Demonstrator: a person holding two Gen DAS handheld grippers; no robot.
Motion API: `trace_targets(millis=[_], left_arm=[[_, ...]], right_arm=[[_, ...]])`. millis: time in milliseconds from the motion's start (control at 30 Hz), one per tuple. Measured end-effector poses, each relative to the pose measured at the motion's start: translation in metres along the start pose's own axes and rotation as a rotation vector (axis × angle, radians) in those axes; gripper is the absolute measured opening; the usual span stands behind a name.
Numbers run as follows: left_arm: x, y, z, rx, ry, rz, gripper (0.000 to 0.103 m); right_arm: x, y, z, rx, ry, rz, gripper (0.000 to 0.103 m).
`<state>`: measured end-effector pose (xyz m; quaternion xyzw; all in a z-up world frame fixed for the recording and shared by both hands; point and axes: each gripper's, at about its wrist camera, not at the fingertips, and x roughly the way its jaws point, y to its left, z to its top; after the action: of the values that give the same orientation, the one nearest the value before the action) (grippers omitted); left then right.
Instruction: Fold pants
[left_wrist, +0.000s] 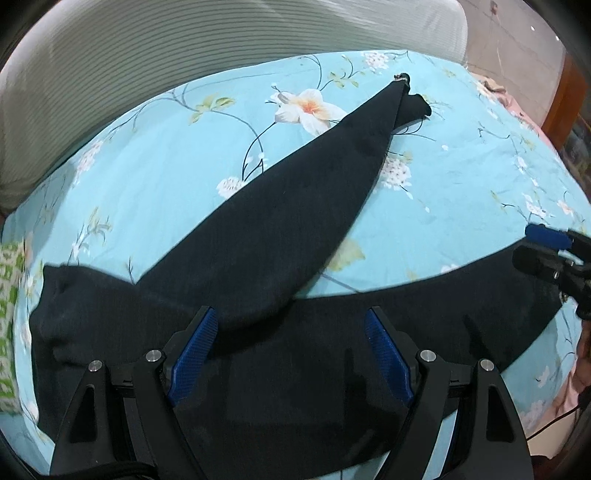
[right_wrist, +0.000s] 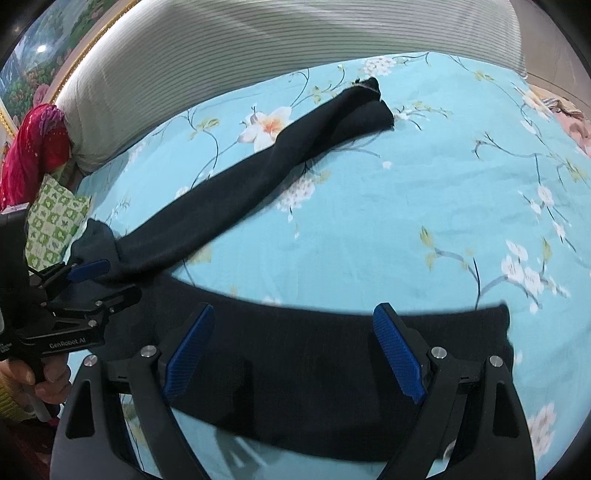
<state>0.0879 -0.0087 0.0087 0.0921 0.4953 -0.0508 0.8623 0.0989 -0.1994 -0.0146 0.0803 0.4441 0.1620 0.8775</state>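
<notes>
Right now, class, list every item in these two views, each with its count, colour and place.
pants: one, black, legs stretched across the bed, waist end near the tongs
bedsheet: one, light blue with white flowers, covering the bed
headboard: one, grey-white ribbed, behind the bed
green checked cloth: one, green and white, left bed edge
red cloth: one, red, beside the headboard
left tongs: black, blue pads, open over the pants
right tongs: black, blue pads, open over the pants

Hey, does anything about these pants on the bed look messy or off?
Yes. On the pants, the far legs twist across each other near the cuffs instead of lying flat, and one cuff edge looks frayed. Both grippers, left and right, are open above the waist end.
</notes>
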Motion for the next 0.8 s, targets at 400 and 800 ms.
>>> trace_targets(millis=[400, 800], left_arm=[[0.040, -0.015, 0.049, 0.059, 0.032, 0.038, 0.082], [0.083, -0.015, 0.067, 0.104, 0.147, -0.056, 0.082]], right_arm=[[0.026, -0.015, 0.073, 0.026, -0.029, 0.029, 0.088], [0.077, -0.042, 0.143, 0.134, -0.005, 0.081, 0.077]])
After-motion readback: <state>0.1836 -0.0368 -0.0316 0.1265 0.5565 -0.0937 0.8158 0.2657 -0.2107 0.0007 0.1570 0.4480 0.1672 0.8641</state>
